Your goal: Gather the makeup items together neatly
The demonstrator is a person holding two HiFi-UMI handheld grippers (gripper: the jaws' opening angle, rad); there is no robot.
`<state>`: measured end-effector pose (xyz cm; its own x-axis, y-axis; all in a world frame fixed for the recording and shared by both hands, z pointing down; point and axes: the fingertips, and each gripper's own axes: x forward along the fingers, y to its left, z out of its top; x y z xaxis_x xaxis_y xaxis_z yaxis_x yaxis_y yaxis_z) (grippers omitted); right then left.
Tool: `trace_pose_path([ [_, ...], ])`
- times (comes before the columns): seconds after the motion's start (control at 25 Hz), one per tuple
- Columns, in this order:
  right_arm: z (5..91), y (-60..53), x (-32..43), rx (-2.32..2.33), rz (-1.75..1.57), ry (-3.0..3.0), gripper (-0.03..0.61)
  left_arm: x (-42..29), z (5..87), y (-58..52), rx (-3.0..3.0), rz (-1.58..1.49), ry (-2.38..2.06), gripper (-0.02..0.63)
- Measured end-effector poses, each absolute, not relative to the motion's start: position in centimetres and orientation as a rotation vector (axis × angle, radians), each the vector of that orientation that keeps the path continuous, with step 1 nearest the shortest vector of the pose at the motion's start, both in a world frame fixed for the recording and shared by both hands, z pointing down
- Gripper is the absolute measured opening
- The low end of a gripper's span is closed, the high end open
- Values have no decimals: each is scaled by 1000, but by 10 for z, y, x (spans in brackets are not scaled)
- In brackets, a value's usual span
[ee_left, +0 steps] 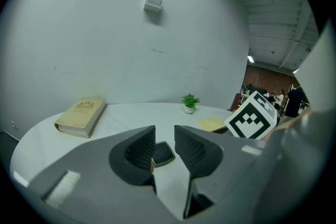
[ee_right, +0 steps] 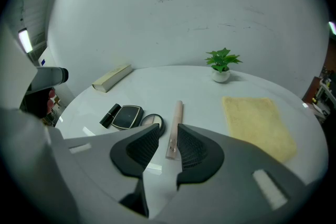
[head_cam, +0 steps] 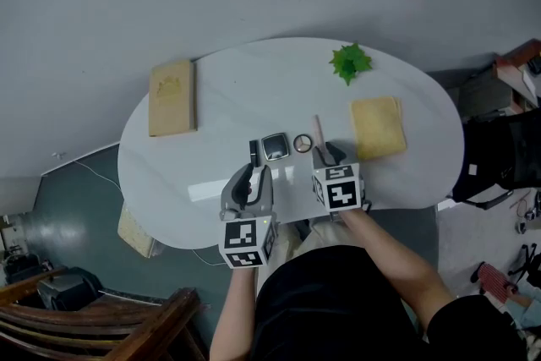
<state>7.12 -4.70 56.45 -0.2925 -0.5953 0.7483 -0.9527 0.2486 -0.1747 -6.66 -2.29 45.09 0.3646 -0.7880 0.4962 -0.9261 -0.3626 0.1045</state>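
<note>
Four makeup items lie in a row near the front of the white table [head_cam: 211, 199]: a black lipstick [head_cam: 254, 151], a square black compact [head_cam: 275, 147], a round compact [head_cam: 303, 143] and a pink tube [head_cam: 318, 131]. My left gripper [head_cam: 256, 175] hovers just in front of the lipstick and square compact [ee_left: 163, 153], open, with nothing between its pads. My right gripper [head_cam: 330, 155] hangs over the near end of the pink tube [ee_right: 175, 126]. Its jaws stand a narrow gap apart above the tube, which rests on the table. The lipstick [ee_right: 110, 115] and both compacts sit left of the tube.
A tan book [head_cam: 172, 96] lies at the table's far left. A small potted plant [head_cam: 350, 62] stands at the back. A folded yellow cloth [head_cam: 378, 127] lies right of the makeup. A dark wooden chair [head_cam: 110, 325] stands on the floor at lower left.
</note>
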Motion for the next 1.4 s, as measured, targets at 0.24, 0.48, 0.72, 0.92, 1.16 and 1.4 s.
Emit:
trace_pose_path([
  [0.24,530,-38,62,1420,747,-2056,91,-67,445,-18,2305,499,-1468,110],
  [0.48,485,-17,53,1474,632,-2141,91,-65,433,4,2372,486,-1409,110],
  [0.72,448,18,40,1487,571,-2187,89,-77,413,36,2417,458,-1393,110],
  [0.92,426,50,22,1454,511,-2229,89,-94,398,64,2447,424,-1393,110],
  [1.16,404,84,4,1444,451,-2271,71,-111,389,94,2475,396,-1380,110],
  [1.4,379,115,-11,1443,401,-2309,64,-124,374,120,2510,360,-1381,103],
])
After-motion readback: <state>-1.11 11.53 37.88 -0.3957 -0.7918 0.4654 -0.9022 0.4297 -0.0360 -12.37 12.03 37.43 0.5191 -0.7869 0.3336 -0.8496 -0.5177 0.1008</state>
